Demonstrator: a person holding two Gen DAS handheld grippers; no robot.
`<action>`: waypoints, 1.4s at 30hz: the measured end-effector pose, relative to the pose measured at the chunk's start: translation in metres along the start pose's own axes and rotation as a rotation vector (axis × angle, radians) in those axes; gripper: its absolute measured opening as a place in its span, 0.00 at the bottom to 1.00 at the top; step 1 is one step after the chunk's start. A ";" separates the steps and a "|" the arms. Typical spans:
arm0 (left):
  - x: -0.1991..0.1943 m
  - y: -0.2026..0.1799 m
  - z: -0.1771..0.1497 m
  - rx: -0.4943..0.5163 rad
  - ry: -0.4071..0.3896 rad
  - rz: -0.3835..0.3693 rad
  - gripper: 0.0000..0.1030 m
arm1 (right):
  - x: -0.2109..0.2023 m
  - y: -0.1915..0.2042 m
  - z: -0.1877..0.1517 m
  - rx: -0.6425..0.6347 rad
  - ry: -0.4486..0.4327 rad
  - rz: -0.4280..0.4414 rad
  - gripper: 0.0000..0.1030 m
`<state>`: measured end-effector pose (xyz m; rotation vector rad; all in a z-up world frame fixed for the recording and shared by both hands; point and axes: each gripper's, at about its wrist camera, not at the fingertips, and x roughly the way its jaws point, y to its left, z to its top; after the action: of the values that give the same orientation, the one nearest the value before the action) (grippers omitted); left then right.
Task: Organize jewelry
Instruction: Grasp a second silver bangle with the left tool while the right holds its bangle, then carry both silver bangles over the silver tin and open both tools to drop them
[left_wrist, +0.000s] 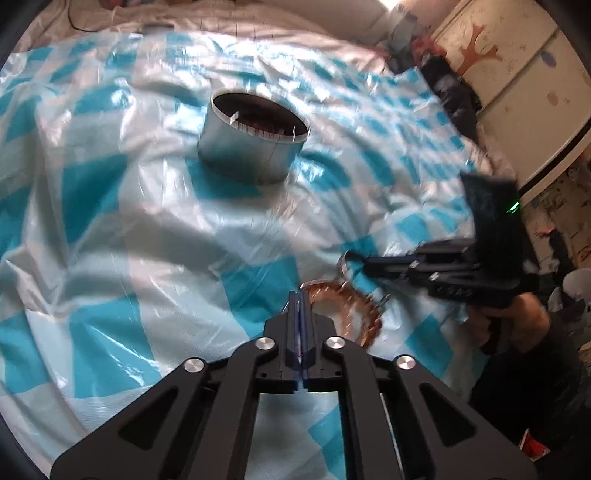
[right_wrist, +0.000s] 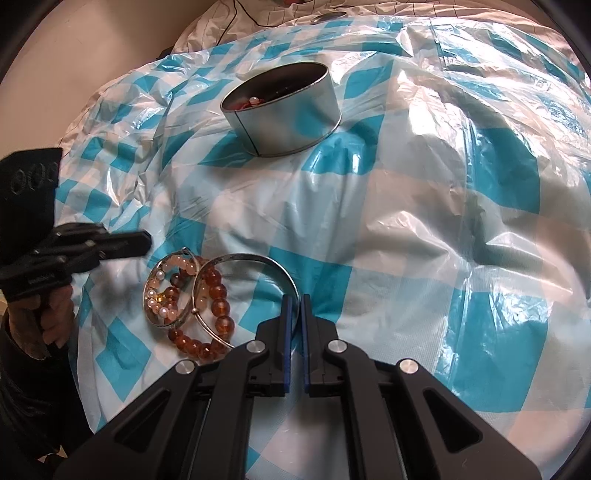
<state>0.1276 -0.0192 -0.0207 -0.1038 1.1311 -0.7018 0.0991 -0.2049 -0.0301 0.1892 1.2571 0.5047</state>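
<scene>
Closest to me, my right gripper (right_wrist: 294, 300) has its fingers nearly closed around the rim of a thin silver bangle (right_wrist: 258, 260), the metal passing through the narrow gap between the blue pads. I judge that I am grasping it, though I cannot be sure the pads have bitten. The left-wrist view shows the same bangle (left_wrist: 344, 263) at those tips, seemingly tilted up off the sheet.

My left gripper (left_wrist: 300, 295) has its fingers clenched flat together with nothing between them. It sits just beside the amber bead bracelet (left_wrist: 364, 306), which is too blurred in that view to say whether they touch.

Just left of my right fingers lies the rest of the pile: the amber bracelet (right_wrist: 218, 314), a second silver bangle (right_wrist: 170, 291) overlapping it, and a strand of pale pink beads and small pearls (right_wrist: 162, 295) lying inside that ring. All of this rests on the blue-and-white checked plastic sheet (right_wrist: 406, 240) spread over the bed.

Farther off, well apart from the pile, stands the round metal tin (right_wrist: 284, 110), open, with some red and pearl-like pieces already in the bottom.

So I reckon the job is partly done: some pieces are stored, one bangle is in hand, three or so remain.
</scene>
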 end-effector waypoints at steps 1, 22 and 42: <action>0.004 0.000 -0.002 0.004 0.008 0.006 0.13 | 0.000 -0.001 0.001 0.000 0.001 0.001 0.05; -0.045 0.008 0.006 -0.052 -0.158 -0.105 0.04 | -0.007 -0.008 0.004 0.029 -0.037 0.028 0.05; -0.048 0.015 0.010 -0.088 -0.185 -0.092 0.03 | -0.004 0.011 0.006 -0.074 -0.054 -0.065 0.21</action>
<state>0.1316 0.0173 0.0151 -0.2914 0.9840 -0.7087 0.1014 -0.1963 -0.0205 0.0985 1.1864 0.4865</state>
